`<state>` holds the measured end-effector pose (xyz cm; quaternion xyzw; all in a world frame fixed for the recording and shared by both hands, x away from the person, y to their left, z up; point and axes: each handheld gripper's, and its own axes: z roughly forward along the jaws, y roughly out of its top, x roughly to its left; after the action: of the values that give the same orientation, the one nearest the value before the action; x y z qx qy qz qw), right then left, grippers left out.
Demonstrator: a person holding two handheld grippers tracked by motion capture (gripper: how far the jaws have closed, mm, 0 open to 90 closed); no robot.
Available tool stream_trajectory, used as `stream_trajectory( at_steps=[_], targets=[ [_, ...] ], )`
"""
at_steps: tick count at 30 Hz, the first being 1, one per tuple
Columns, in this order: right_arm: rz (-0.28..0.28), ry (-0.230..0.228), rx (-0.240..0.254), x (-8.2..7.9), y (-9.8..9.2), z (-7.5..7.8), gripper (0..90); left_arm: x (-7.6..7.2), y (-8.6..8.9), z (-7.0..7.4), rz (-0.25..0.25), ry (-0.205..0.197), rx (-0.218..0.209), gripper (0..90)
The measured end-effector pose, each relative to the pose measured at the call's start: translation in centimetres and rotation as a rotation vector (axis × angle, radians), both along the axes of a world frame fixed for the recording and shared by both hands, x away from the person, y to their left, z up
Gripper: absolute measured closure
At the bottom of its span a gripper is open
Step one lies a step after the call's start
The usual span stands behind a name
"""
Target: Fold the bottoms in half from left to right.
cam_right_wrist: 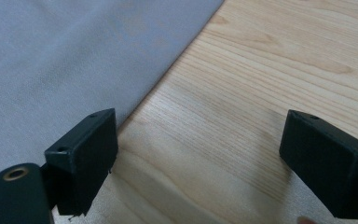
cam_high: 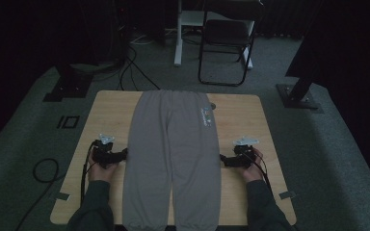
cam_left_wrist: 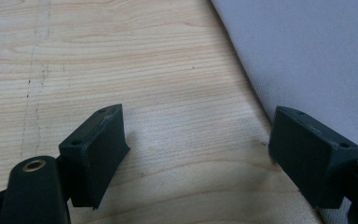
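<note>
From the high view, grey sweatpants (cam_high: 172,154) lie flat down the middle of the wooden desk (cam_high: 241,120), with the left gripper (cam_high: 124,155) just beside their left edge and the right gripper (cam_high: 222,160) just beside their right edge. In the left gripper view the fingers (cam_left_wrist: 95,151) stand released over bare wood, the fabric edge (cam_left_wrist: 307,60) by the right one. In the right gripper view the fingers (cam_right_wrist: 86,156) are likewise released, holding nothing, the cloth (cam_right_wrist: 65,60) by the left one.

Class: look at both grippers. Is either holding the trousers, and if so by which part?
Nothing is held. The left gripper and right gripper are open at the outer edges of the trousers, with bare table between their jaws.
</note>
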<state>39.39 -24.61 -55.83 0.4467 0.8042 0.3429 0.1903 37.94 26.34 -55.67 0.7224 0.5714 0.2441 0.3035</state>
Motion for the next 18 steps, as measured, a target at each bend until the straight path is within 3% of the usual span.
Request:
stream_trajectory(
  at_steps=[6, 11, 16, 18],
  targets=[
    [-0.003, 0.0, 0.0, 0.0, 0.0, 0.0, 11.9, 0.0, -0.1, 0.1, 0.004, 0.008, 0.002, 20.2],
    [-0.004, 0.001, 0.0, 0.1, 0.0, 0.0, 11.9, -0.6, -0.4, 0.4, 0.024, 0.009, -0.006, 38.1],
    [-0.004, 0.0, -0.001, 0.1, 0.1, 0.0, 11.9, -1.0, -1.5, 1.0, -0.012, -0.004, -0.086, 40.7],
    [-0.004, 0.0, -0.001, 0.1, 0.1, 0.0, 11.9, -1.1, -2.1, 1.0, -0.031, -0.009, -0.098, 40.0]
  ],
)
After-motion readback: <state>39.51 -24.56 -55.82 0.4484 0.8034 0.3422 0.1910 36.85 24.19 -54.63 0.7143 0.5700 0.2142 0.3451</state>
